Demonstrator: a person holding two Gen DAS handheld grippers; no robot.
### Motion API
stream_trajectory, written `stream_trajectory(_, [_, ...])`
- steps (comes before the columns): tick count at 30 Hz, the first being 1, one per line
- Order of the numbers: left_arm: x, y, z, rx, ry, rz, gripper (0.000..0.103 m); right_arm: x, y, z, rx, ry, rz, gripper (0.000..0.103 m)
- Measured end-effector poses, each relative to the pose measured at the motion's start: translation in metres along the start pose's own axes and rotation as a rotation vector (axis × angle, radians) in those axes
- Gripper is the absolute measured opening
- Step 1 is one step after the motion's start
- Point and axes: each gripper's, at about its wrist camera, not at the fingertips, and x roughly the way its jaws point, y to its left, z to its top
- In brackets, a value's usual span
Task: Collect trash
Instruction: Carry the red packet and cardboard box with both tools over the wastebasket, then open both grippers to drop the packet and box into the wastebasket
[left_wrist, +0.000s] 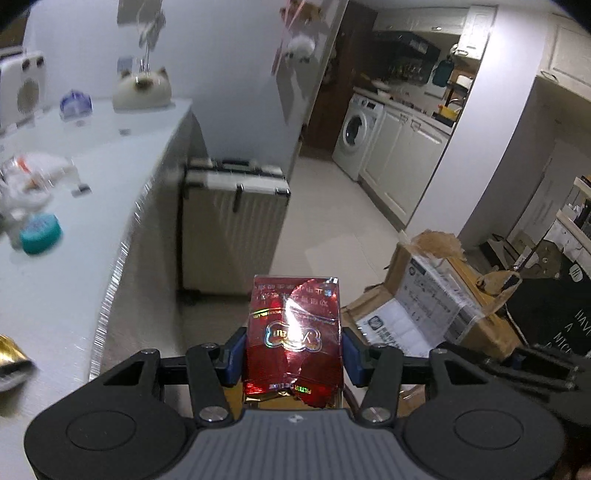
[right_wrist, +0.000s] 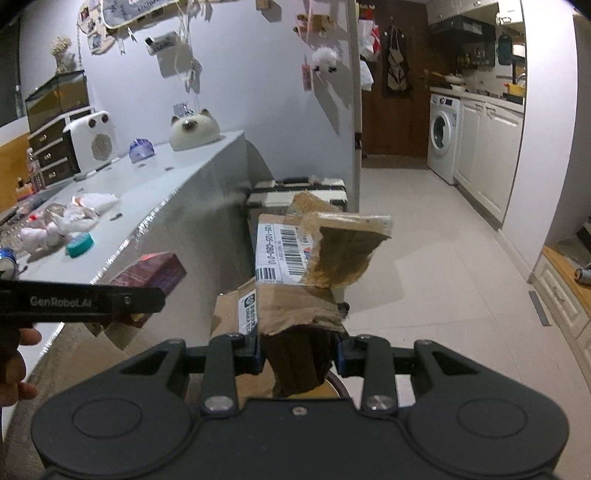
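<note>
Left claw (left_wrist: 292, 356) grips a crumpled red foil packet (left_wrist: 294, 334) between its blue pads, held in the air just off the edge of the white counter (left_wrist: 74, 280), where a teal lid (left_wrist: 40, 233) and crumpled white wrappers (left_wrist: 33, 177) lie. Beyond it stands a ribbed suitcase (left_wrist: 232, 229). Right claw (right_wrist: 299, 354) is clamped on a torn cardboard flap (right_wrist: 314, 266) bearing a barcode label, raised above the tiled floor (right_wrist: 424, 236).

Glossy red packet (left_wrist: 293, 334) (holographic logo), brown barcode-labelled cardboard (right_wrist: 314, 258).
</note>
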Motion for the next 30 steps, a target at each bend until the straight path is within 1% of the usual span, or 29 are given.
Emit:
stream_trajectory(4, [0.019,-0.007,0.000,-0.056,0.042,-0.042,0.053,0.011,-0.006,-0.006,0.010,0.034,-0.014,0.035])
stream_trajectory(6, [0.030,-0.011,-0.002,-0.055,0.068,-0.054,0.053,0.017,-0.009,-0.009,0.013,0.050,-0.021,0.035])
stream_trajectory(8, [0.043,-0.012,-0.006,-0.037,0.097,-0.034,0.053,0.023,-0.012,-0.012,0.016,0.068,-0.025,0.035])
stream_trajectory(11, [0.066,-0.005,-0.013,-0.043,0.155,0.001,0.053,0.036,-0.013,-0.017,0.010,0.107,-0.027,0.035])
stream_trajectory(15, [0.093,0.005,-0.023,-0.035,0.233,0.037,0.053,0.060,-0.009,-0.027,-0.008,0.179,-0.023,0.035])
stream_trajectory(20, [0.126,0.018,-0.039,-0.030,0.357,0.046,0.053,0.090,-0.004,-0.043,-0.034,0.284,-0.015,0.035])
stream_trajectory(25, [0.159,0.025,-0.056,0.011,0.483,0.066,0.053,0.121,-0.003,-0.068,-0.008,0.409,0.000,0.036])
stream_trajectory(28, [0.170,0.025,-0.064,0.036,0.527,0.081,0.053,0.136,-0.001,-0.082,0.005,0.467,0.010,0.036])
stream_trajectory(30, [0.174,0.028,-0.066,0.029,0.543,0.078,0.053,0.145,0.001,-0.090,0.013,0.498,0.011,0.036])
